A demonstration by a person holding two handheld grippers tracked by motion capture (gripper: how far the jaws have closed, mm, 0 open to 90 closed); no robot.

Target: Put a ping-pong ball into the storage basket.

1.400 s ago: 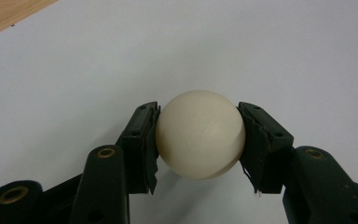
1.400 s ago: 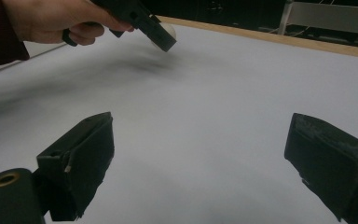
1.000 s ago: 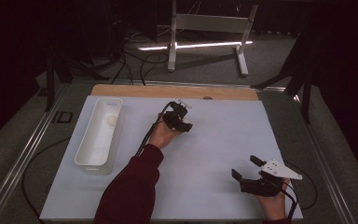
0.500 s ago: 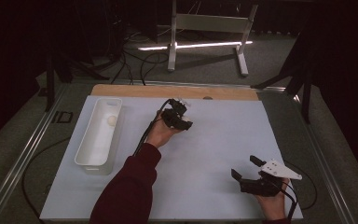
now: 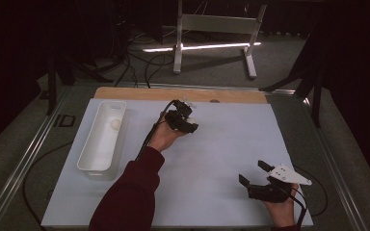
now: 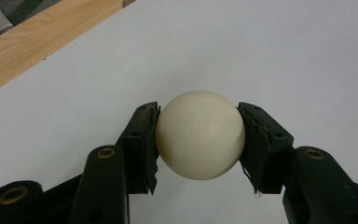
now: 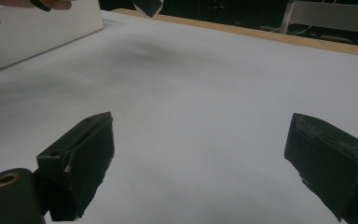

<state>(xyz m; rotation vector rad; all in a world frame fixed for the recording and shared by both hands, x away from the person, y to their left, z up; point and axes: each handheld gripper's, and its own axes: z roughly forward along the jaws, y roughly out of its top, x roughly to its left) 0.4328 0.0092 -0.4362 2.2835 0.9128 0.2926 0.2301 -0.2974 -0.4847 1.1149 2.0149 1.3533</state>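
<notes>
The smooth cream-white ball (image 6: 200, 134) sat squarely between the pads of your left tongs (image 6: 199, 140), pinched on both sides and clear of the pale blue-white desk (image 5: 221, 144), near its far edge by the wooden strip (image 5: 139, 94). From the high view, the left tongs (image 5: 185, 115) stood over the middle of the desk's far half, with the long white plastic tray (image 5: 92, 159) just off to their left; its long axis ran from the near side of the desk to the far side, and a second pale ball (image 5: 115, 124) already lay in its far end. Your left hand was plainly the nearer to that tray, so the carry would likely go leftward and down over the tray's rim. Your right tongs (image 5: 253, 173) rested at the near right corner, well apart, jaws wide and empty (image 7: 200, 154). Compared with a second before, your left hand had lifted slightly with the ball gripped as before; your right hand had not moved.
</notes>
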